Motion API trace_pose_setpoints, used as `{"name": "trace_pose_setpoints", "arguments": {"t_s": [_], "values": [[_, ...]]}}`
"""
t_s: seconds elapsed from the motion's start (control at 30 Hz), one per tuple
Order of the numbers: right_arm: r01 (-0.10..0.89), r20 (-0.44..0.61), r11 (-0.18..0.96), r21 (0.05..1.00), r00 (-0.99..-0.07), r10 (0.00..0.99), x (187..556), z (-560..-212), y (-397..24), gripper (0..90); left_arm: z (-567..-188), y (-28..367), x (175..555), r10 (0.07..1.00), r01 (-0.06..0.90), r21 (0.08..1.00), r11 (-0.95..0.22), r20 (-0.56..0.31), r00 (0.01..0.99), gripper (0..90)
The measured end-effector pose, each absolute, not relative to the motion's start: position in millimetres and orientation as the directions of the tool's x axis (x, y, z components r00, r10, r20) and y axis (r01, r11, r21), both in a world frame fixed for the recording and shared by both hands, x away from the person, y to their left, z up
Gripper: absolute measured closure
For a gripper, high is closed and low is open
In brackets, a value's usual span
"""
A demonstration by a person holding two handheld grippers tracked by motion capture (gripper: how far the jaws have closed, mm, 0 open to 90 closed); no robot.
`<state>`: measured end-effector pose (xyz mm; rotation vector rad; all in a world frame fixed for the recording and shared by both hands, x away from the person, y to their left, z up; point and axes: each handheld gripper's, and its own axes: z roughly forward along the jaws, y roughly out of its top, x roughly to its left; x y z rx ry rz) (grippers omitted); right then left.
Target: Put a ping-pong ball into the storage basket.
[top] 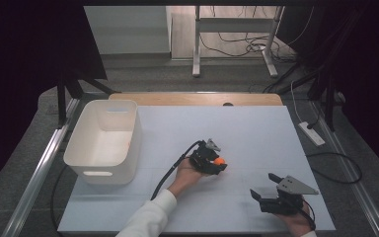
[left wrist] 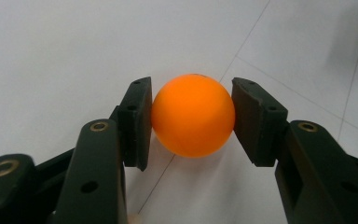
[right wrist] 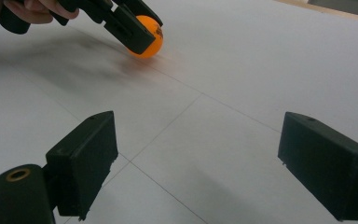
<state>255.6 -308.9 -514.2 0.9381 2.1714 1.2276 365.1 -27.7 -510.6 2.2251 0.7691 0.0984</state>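
The left gripper clamps one orange ping-pong ball between its pads at the middle of the white table — dark print on the ball is unreadable. The right gripper hangs open — one white bin stands at the left.

One orange ball, one white bin, two claws: left claw, right claw.

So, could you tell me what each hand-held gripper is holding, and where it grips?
The left hand-held gripper clamps the orange ball across its middle, one pad on each side. The right hand-held gripper holds nothing.
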Motion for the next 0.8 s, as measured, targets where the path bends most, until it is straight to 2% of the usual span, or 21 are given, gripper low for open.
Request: {"name": "trace_pose_setpoints", "arguments": {"t_s": [0.8], "values": [[0.326, -0.071, 0.365, 0.872, -0.652, 0.755, 255, -514, -308, 11.4, -490, -14, 349, 0.539, 0.453, 0.750, -0.482, -0.154, 0.828, 50.8]]}}
